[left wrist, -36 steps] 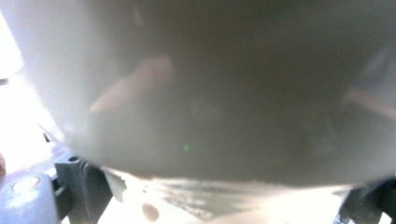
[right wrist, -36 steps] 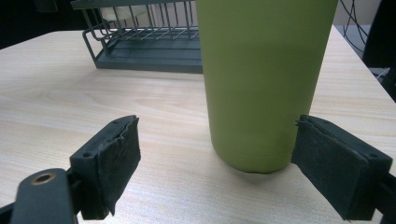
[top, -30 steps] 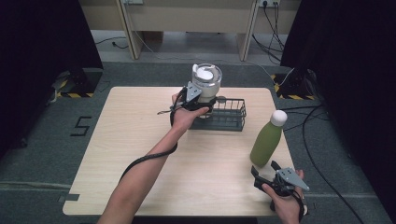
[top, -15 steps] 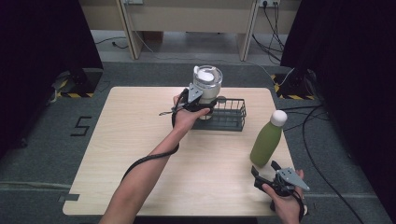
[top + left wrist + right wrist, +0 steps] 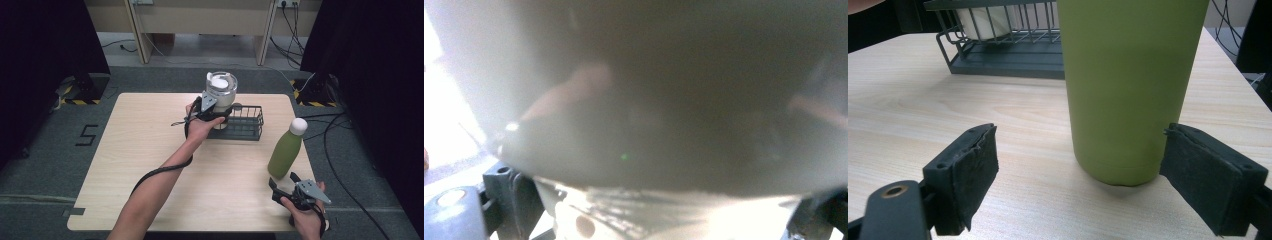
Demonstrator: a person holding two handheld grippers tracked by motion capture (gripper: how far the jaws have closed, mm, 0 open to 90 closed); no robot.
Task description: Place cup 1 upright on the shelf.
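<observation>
Holding steel cup (image 5: 220, 91) in left tongs (image 5: 214, 111), jaws clamped on its body, cup over left end of wire rack (image 5: 249, 122) at far side of worktop (image 5: 150, 145). Lower straight down, keep upright, clear rack rim, release only once seated. Right tongs (image 5: 1075, 172) apart, green bottle (image 5: 1128, 85) between jaws, pads not pressing; bottle stands on worktop near right edge.
</observation>
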